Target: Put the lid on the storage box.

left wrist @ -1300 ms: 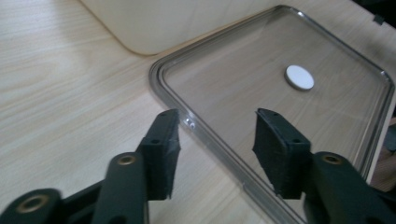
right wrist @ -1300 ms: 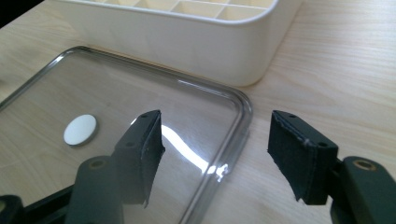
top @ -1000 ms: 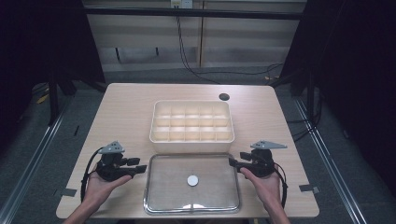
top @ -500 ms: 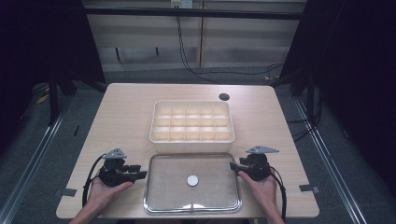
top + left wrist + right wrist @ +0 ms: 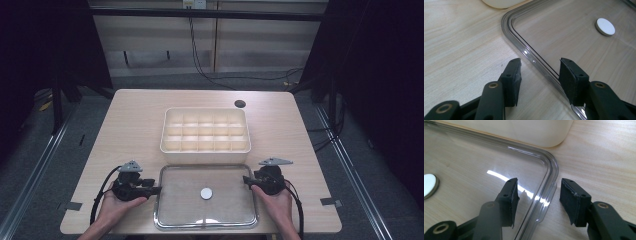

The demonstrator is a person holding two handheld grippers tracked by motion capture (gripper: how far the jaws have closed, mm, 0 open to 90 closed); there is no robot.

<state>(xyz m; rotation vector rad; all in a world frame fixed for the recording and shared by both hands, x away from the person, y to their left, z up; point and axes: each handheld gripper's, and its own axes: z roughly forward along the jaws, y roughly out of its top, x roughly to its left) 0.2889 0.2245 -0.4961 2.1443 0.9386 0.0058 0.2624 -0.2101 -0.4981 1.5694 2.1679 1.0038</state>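
A clear plastic lid (image 5: pixel 185 205) lies flat at the table's front middle, with a white round disc (image 5: pixel 206 193) at its centre. My left gripper (image 5: pixel 155 189) is at the lid's left edge, open. In the left gripper view its jaws (image 5: pixel 540 72) straddle the lid's rim (image 5: pixel 529 53) without touching it, and they have just been opening. My right gripper (image 5: pixel 246 180) is at the right edge, also open. In the right gripper view it (image 5: pixel 539 192) straddles the rim (image 5: pixel 550 187), pads clear of it, having just opened slightly. The disc (image 5: pixel 605 26) (image 5: pixel 428 184) lies farther in.
A cream box with several compartments (image 5: pixel 205 156) stands just behind the lid, its wall close to both grippers (image 5: pixel 499 3) (image 5: pixel 524 132). A dark round hole (image 5: pixel 240 104) sits in the wooden table (image 5: pixel 135 125) at the back right. Cables run across the floor behind.
Both hands have sunk toward the table, bringing the grippers down to the lid's left and right edges. The lid, disc and box have not moved.
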